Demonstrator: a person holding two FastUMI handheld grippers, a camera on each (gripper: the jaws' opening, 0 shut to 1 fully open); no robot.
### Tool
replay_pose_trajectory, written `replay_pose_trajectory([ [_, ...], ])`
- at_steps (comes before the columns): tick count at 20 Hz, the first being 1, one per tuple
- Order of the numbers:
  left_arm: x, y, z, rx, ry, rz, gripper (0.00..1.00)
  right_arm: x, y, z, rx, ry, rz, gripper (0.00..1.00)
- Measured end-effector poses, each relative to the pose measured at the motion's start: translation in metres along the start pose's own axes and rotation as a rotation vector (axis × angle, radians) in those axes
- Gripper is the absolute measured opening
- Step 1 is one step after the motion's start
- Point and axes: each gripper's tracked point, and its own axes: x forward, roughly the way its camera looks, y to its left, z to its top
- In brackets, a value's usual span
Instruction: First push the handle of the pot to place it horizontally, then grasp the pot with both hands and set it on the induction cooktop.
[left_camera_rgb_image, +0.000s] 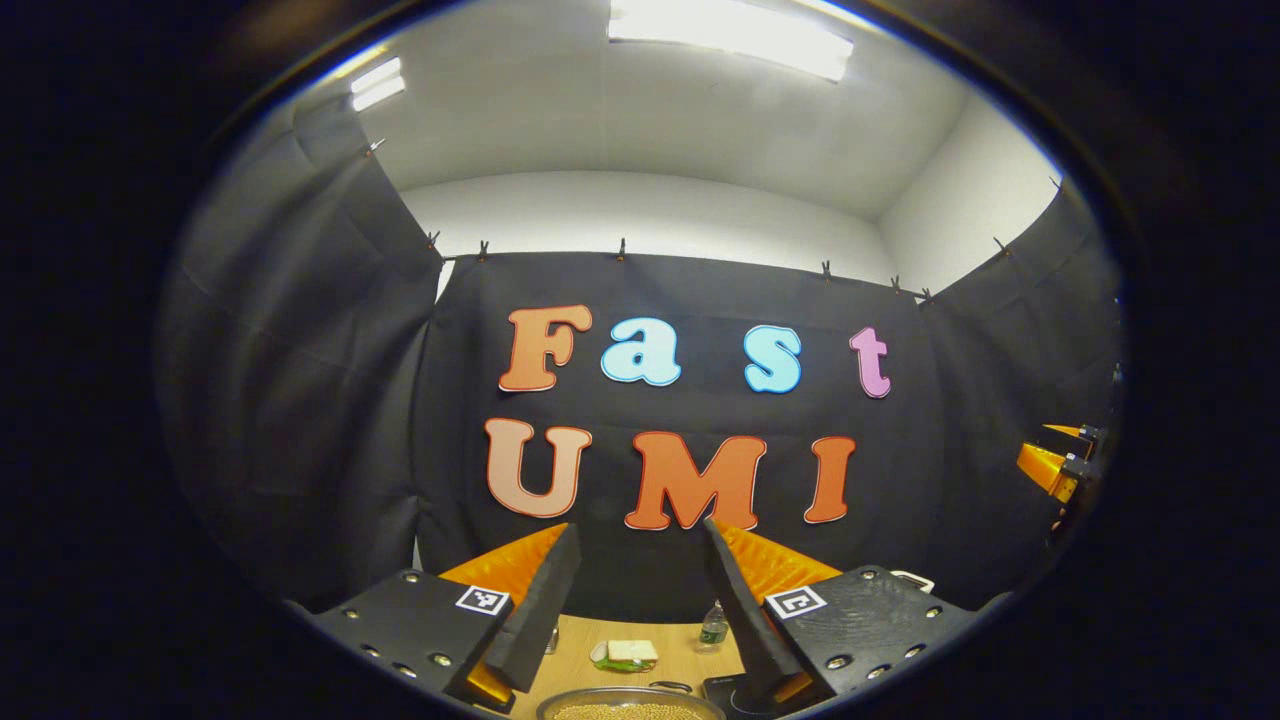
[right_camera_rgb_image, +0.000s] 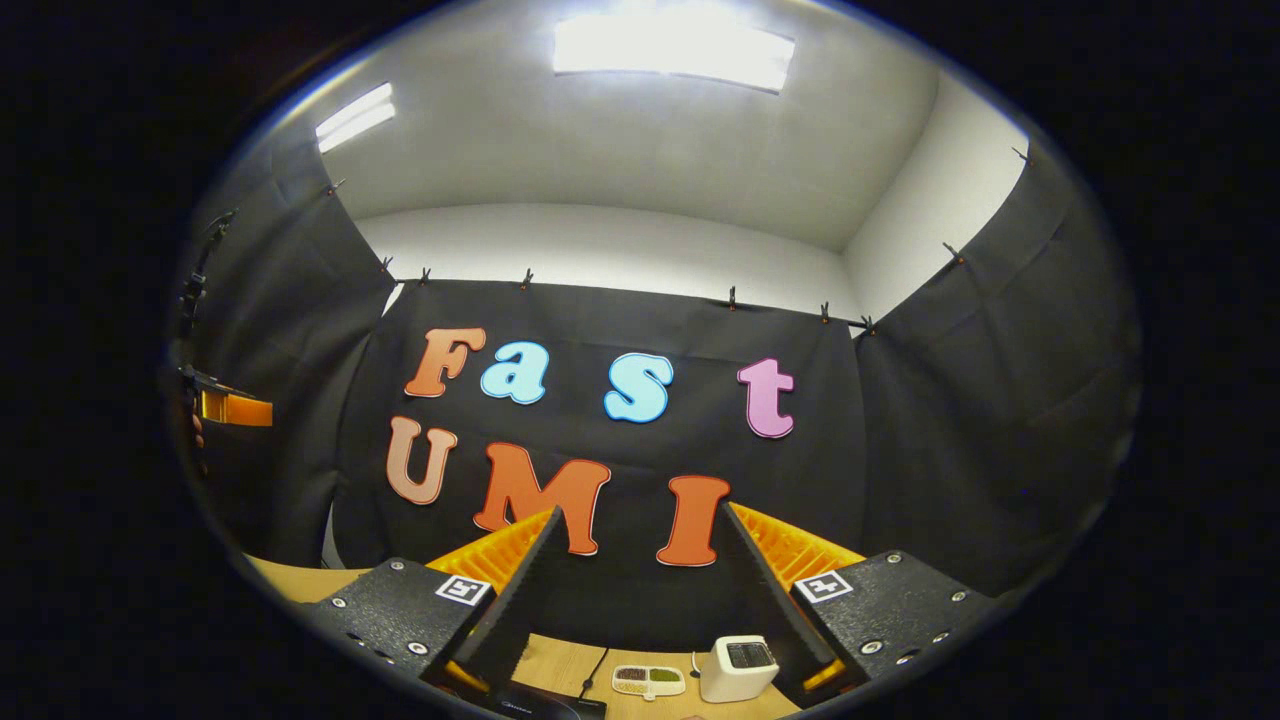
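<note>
The pot (left_camera_rgb_image: 630, 705) shows as a metal rim with a grainy filling at the bottom edge of the left gripper view, low between my left fingers. A black induction cooktop (left_camera_rgb_image: 725, 690) lies just right of it on the wooden table (left_camera_rgb_image: 580, 650). My left gripper (left_camera_rgb_image: 640, 527) is open, held high and pointing at the back wall, with nothing between its fingers. My right gripper (right_camera_rgb_image: 640, 510) is also open and empty, raised the same way. Below it a corner of the cooktop (right_camera_rgb_image: 545, 705) is visible. The pot's handle is hidden.
A small bottle (left_camera_rgb_image: 712, 625) and a green-and-white packet (left_camera_rgb_image: 625, 653) stand at the table's back. A white box-shaped device (right_camera_rgb_image: 738, 667), a small divided dish (right_camera_rgb_image: 648, 680) and a cable (right_camera_rgb_image: 598, 668) lie near the cooktop. Each gripper appears at the other view's edge (left_camera_rgb_image: 1060, 465) (right_camera_rgb_image: 230, 408).
</note>
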Motion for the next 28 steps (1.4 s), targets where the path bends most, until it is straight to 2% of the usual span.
replay_pose_trajectory([
  [5, 0.003, 0.004, -0.020, -0.011, 0.007, -0.001, 0.77, -0.001, 0.008, -0.014, -0.011, 0.011, 0.029, 0.95],
  [8, 0.007, 0.010, -0.037, 0.000, 0.034, 0.011, 0.78, -0.003, 0.009, -0.020, -0.035, 0.005, 0.013, 0.95],
  [11, 0.008, 0.007, -0.064, 0.004, 0.091, -0.012, 0.77, -0.005, 0.012, -0.025, -0.040, -0.004, 0.009, 0.95],
  [12, 0.006, 0.004, -0.071, 0.006, 0.113, -0.028, 0.81, -0.005, 0.014, -0.027, -0.039, -0.004, 0.012, 0.95],
  [13, 0.006, 0.004, -0.083, 0.010, 0.139, -0.037, 0.76, -0.005, 0.015, -0.031, -0.036, -0.002, 0.015, 0.95],
  [14, 0.005, 0.000, -0.094, 0.015, 0.166, -0.057, 0.60, -0.006, 0.018, -0.035, -0.033, 0.000, 0.021, 0.95],
  [15, 0.003, -0.004, -0.106, 0.017, 0.196, -0.074, 0.50, -0.006, 0.021, -0.040, -0.032, 0.004, 0.028, 0.95],
  [16, 0.001, -0.006, -0.121, 0.021, 0.232, -0.087, 0.34, -0.007, 0.023, -0.045, -0.033, 0.008, 0.033, 0.95],
  [17, 0.000, -0.004, -0.133, 0.022, 0.265, -0.085, 0.31, -0.006, 0.026, -0.050, -0.036, 0.009, 0.040, 0.95],
  [19, -0.004, -0.004, -0.162, 0.004, 0.340, -0.099, 0.01, -0.008, 0.030, -0.060, -0.041, 0.012, 0.043, 0.95],
  [25, -0.041, 0.002, -0.272, -0.010, 0.671, -0.079, 0.02, -0.012, 0.038, -0.088, -0.067, 0.015, 0.035, 0.95],
  [28, -0.059, 0.008, -0.313, -0.049, 0.790, -0.072, 0.02, -0.012, 0.041, -0.105, -0.072, 0.033, 0.040, 0.95],
])
